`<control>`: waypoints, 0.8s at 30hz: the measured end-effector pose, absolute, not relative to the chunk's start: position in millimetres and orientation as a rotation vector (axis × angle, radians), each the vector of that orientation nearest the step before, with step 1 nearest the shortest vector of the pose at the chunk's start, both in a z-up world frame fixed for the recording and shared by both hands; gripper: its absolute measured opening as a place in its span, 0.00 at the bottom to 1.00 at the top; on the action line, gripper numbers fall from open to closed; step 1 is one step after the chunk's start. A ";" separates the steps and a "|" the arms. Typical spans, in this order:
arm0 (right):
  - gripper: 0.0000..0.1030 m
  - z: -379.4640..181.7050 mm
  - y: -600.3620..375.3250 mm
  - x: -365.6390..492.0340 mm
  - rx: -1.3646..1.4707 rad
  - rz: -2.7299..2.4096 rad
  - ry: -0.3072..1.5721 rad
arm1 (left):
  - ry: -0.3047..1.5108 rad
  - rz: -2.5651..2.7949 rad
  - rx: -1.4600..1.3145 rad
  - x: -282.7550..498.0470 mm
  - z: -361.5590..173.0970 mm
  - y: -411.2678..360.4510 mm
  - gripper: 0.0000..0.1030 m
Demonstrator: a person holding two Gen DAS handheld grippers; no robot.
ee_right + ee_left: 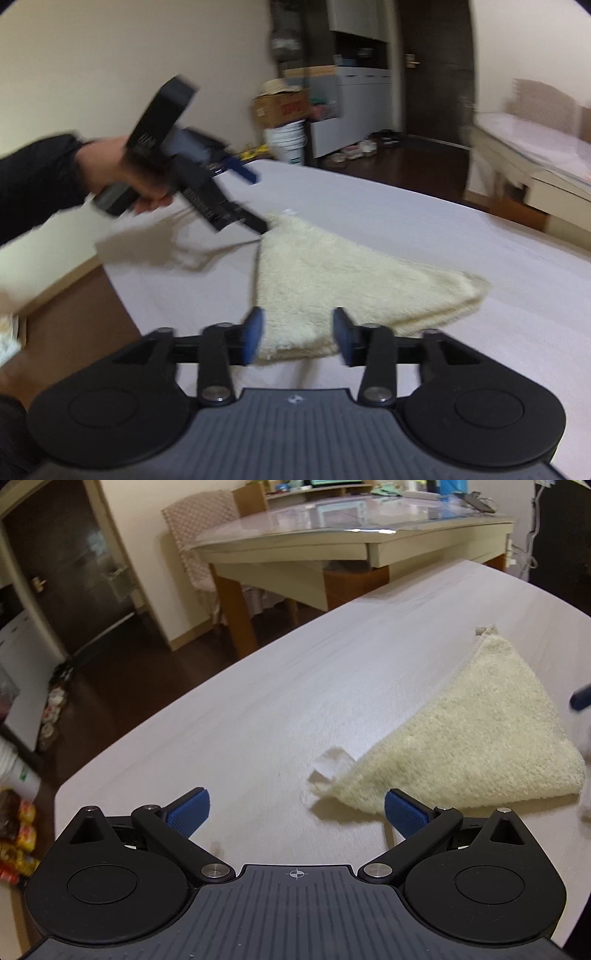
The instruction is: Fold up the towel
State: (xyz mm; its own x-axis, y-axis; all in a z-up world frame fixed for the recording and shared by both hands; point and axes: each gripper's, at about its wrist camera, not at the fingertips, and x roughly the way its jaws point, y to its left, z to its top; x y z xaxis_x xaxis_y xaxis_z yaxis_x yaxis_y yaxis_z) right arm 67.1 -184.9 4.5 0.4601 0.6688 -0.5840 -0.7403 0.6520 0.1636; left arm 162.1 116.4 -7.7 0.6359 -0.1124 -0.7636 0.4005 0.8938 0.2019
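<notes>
Towel [469, 738] already folded into a triangle, flat mid-table [229, 709], away from edges. Left gripper [297, 812] wide, empty; right gripper [298, 338] open, empty. Perhaps one fold left.

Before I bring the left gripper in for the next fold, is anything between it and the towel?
Nothing visible. The left gripper is open over bare table, and the towel lies just ahead to its right.
</notes>
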 end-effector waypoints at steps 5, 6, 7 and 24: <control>0.83 7.2 -204.6 58.7 -0.046 0.742 0.672 | 0.855 -0.223 0.294 131.4 -7.8 103.7 1.00; 0.90 7.4 -207.7 57.4 -0.032 0.723 0.672 | 0.857 -0.212 0.281 126.7 -8.0 101.1 1.00; 0.94 7.2 -209.9 56.8 -0.023 0.707 0.675 | 0.857 -0.196 0.265 119.9 -8.3 97.0 1.00; 1.00 8.7 -242.3 31.2 0.040 0.576 0.698 | 0.789 -0.049 0.191 38.0 1.5 42.5 1.00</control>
State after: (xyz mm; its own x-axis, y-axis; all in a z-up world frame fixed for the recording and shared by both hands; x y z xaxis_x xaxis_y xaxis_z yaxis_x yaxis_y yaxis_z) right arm 31.2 -242.3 8.7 0.6179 0.5133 -0.5955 -0.4874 0.8445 0.2222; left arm 38.0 42.5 1.5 0.7045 0.0277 -0.7092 0.1151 0.9816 0.1527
